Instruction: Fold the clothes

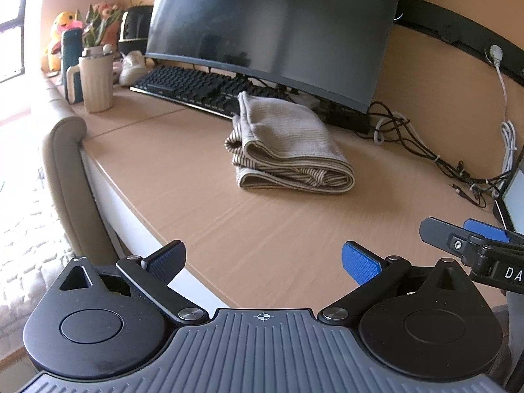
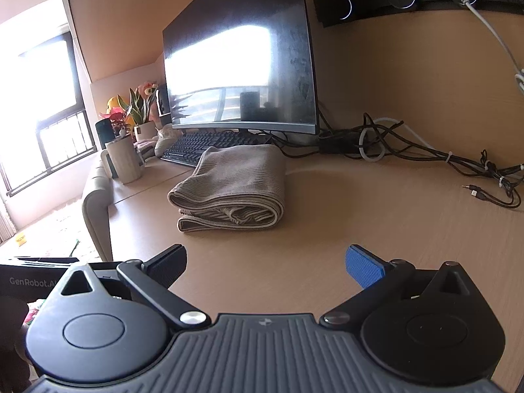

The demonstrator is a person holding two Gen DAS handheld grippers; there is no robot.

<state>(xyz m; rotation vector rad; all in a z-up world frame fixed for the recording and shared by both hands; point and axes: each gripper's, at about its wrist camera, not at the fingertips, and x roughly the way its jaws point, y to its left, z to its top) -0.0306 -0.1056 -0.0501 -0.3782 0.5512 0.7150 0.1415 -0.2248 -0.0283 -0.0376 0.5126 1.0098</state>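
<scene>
A beige garment with a striped inner side [image 1: 288,144] lies folded into a thick bundle on the wooden desk [image 1: 229,229], in front of the keyboard. The right wrist view shows the same folded garment [image 2: 229,186]. My left gripper [image 1: 263,262] hovers open above the desk's front edge, well short of the garment, nothing between its fingers. My right gripper [image 2: 265,265] is open too, over bare desk [image 2: 360,229] in front of the bundle. The right gripper [image 1: 465,245] also shows at the right edge of the left wrist view.
A dark monitor [image 1: 275,26] and black keyboard [image 1: 196,88] stand behind the garment. Cream mug [image 1: 96,82], teal bottle [image 1: 70,59], plush toy and plant crowd the far left. Tangled cables [image 2: 425,154] lie at the back right. A padded chair arm [image 1: 68,170] flanks the desk's left edge.
</scene>
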